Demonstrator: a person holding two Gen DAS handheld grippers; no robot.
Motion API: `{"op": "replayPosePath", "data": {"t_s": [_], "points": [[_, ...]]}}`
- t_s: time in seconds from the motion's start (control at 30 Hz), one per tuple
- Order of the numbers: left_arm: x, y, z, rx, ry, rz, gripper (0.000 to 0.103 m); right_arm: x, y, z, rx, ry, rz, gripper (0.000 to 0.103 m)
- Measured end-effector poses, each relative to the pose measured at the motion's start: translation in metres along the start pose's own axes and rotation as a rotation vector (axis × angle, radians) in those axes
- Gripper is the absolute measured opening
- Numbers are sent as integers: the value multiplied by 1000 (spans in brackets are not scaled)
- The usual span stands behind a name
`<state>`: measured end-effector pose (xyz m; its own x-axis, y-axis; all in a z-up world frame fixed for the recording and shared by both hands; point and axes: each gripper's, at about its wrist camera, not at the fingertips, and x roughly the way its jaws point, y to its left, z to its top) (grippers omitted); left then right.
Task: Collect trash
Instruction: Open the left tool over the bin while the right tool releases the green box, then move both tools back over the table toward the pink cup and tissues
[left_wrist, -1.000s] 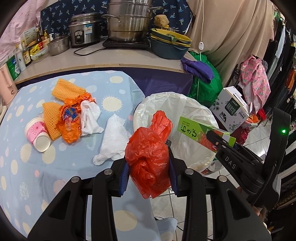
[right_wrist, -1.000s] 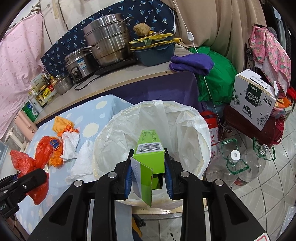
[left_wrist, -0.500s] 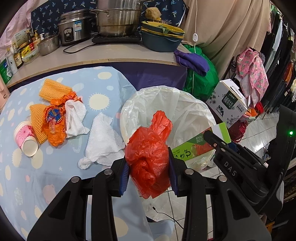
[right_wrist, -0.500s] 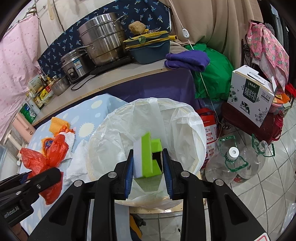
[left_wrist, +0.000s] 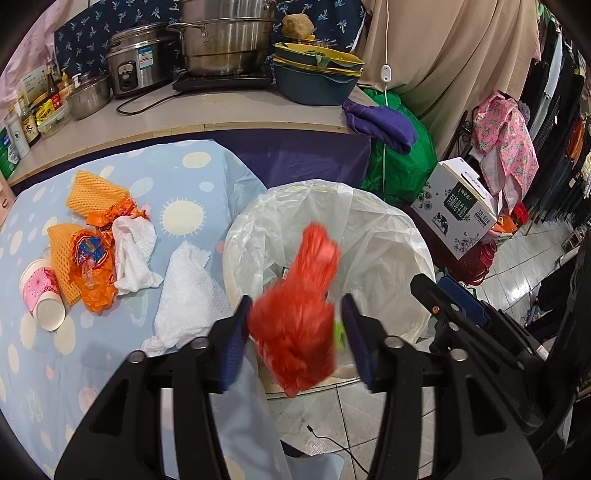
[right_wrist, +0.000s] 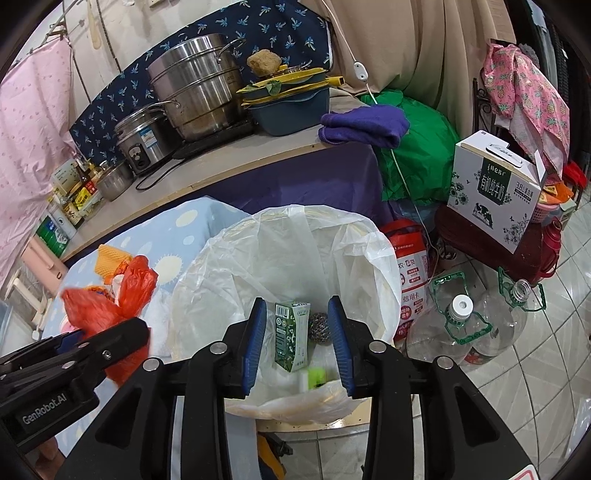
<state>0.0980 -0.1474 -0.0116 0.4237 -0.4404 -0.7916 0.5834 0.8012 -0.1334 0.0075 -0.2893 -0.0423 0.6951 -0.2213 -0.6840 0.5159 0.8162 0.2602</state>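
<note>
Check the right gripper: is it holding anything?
No. The right gripper is open and empty, with the green box lying below in the trash bin.

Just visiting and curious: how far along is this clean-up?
Partly done. A green carton and a metal scrubber already lie in the lined bin. The right tool is open and empty above it. The red bag sits blurred between the open left tool, apparently dropping. Left on the table: paper towels, orange wrappers, a cup.
</note>
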Motion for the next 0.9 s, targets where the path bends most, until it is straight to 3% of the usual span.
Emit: {"op": "replayPosePath", "data": {"t_s": [0.17, 0.57, 0.9], "points": [[-3, -1, 2, -2, -25, 6, 67, -5, -1, 2, 8, -15, -3, 44], [-11, 16, 3, -50, -35, 14, 73, -9, 12, 3, -12, -25, 4, 50], [-30, 80, -13, -161, -48, 82, 75, -10, 40, 3, -60, -18, 37, 50]]}}
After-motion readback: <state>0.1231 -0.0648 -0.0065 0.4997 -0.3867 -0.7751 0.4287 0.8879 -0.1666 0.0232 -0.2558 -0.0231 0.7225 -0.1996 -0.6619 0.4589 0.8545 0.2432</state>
